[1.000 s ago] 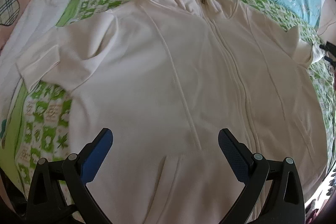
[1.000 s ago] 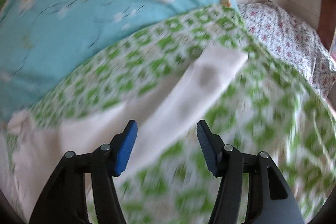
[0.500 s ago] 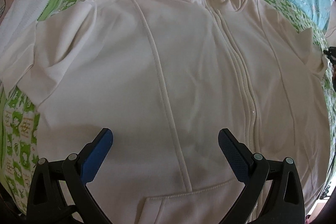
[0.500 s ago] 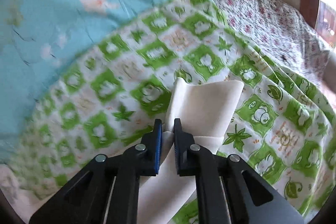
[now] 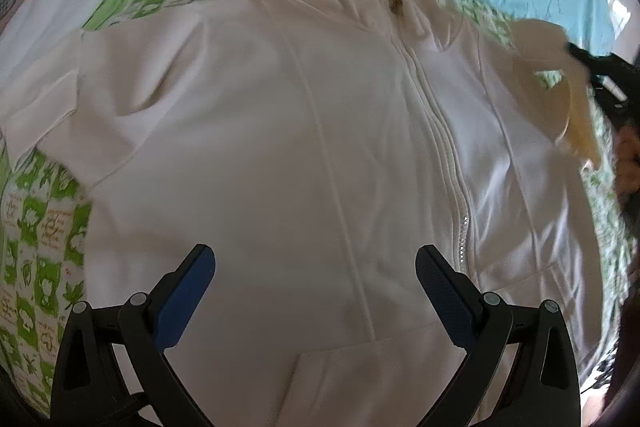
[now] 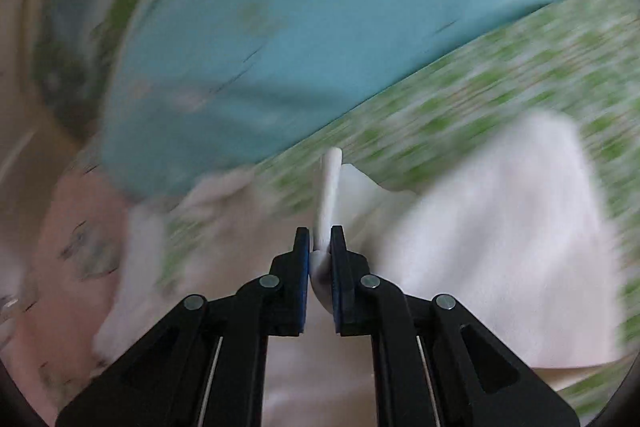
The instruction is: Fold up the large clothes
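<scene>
- Cream hoodie (image 5: 304,155) lies flat, front up, on the green-checked bed (image 5: 40,227), its zipper (image 5: 436,131) running from hood to hem.
- Right gripper (image 6: 320,239) has its jaws clamped on the sleeve cuff (image 6: 330,187), lifted beside the zipper's far side; folding means carrying it toward the zipper.
- Left gripper (image 5: 314,267) hovers over the hem with its jaws spread, holding nothing.
- Right view is blurred; the sleeve's lie is unclear.

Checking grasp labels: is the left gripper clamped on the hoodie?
No, the left gripper hangs wide open above the hoodie.
</scene>
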The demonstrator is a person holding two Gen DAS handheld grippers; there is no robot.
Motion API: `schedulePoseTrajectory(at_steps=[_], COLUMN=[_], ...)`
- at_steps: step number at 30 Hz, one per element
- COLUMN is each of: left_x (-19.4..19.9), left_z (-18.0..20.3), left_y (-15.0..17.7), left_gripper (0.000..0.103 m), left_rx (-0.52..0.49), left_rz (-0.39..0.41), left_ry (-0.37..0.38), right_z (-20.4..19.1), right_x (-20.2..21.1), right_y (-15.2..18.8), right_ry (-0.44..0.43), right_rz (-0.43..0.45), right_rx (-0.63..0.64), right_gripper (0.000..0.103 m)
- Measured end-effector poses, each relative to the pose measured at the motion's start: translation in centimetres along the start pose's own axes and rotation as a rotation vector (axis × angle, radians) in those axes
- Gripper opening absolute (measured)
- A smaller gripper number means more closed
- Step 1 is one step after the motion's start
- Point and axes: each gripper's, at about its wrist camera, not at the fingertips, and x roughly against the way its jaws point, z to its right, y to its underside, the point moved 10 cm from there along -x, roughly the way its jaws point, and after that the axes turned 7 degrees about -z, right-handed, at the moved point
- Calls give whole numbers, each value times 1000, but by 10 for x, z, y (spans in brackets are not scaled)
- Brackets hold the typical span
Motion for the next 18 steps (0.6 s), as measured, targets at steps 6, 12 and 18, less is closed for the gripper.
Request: schedulePoseTrajectory(at_steps=[6,12,18], left_x=[21,24,23], left_z=[-31,-57,-71], left_y=[8,12,-4], left_gripper=[101,101,101], left_rx=[49,124,185], left_rz=[30,13,-9], left_ry=[69,159,283], right_z=[-109,-178,-170], right_x=[-105,-163,-189], right_y=[75,157,210], right_ry=[-229,-356,-310], right_rz=[-201,-383,-579], right_rx=[48,118,138], right_gripper=[10,10,29])
